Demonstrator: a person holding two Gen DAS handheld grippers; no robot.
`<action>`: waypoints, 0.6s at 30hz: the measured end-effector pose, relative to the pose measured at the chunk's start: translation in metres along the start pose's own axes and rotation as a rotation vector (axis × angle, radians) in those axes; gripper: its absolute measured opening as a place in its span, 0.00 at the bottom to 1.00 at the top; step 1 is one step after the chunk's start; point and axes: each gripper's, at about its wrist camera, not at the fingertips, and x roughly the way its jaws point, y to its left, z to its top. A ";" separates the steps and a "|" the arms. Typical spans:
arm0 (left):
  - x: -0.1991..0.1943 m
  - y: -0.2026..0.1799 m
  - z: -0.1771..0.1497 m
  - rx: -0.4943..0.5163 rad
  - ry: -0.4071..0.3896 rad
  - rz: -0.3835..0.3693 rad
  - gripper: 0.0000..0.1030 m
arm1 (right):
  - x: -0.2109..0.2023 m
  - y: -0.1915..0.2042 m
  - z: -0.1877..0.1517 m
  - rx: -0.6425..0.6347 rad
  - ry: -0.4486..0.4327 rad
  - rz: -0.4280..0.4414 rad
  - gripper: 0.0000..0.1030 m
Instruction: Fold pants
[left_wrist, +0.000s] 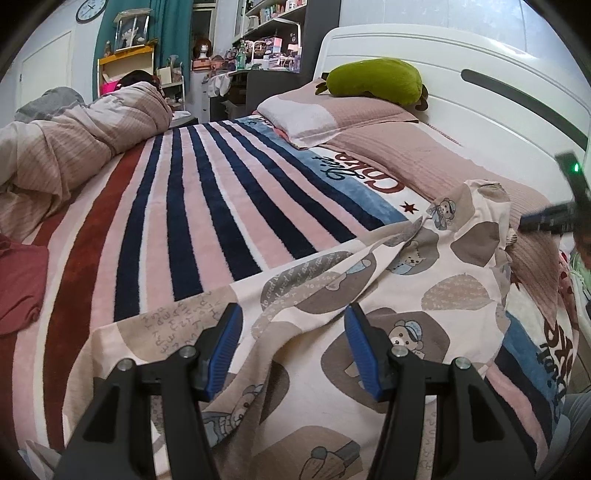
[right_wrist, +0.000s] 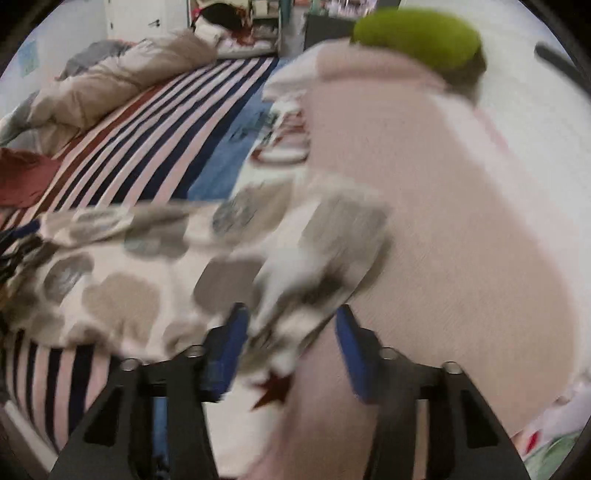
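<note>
the cream bear-print pants (left_wrist: 369, 280) are spread over the striped fleece blanket (left_wrist: 192, 206) on the bed, running toward the pink quilted pillow (left_wrist: 424, 155). the left gripper (left_wrist: 293, 343) is held over the fabric, blue pads spread, nothing pinched. the right gripper (right_wrist: 291, 347) is seen spread too, a bunched pants edge lying between its pads; the view is blurred, so contact cannot be told. a green plush toy (left_wrist: 373, 81) is set on the far pillow.

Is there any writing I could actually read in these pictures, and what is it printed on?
"Coffee": my best guess at the upside-down red script on the striped blanket.
Dark blue script beside it: not readable.
Dark lettering on the blanket's right edge: not readable.
Tiny letters on the bear-print pants: too small.
Wall clock numerals: too small.
Right wrist view: too blurred.
</note>
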 end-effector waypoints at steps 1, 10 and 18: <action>0.000 0.000 0.001 0.000 -0.001 0.000 0.51 | 0.009 0.005 -0.006 -0.010 0.016 -0.016 0.39; -0.002 0.003 0.001 -0.010 -0.006 0.002 0.51 | 0.057 0.036 0.002 -0.106 -0.003 -0.161 0.34; -0.001 0.003 0.000 -0.012 -0.005 -0.002 0.51 | 0.017 0.033 0.005 -0.140 -0.071 -0.197 0.13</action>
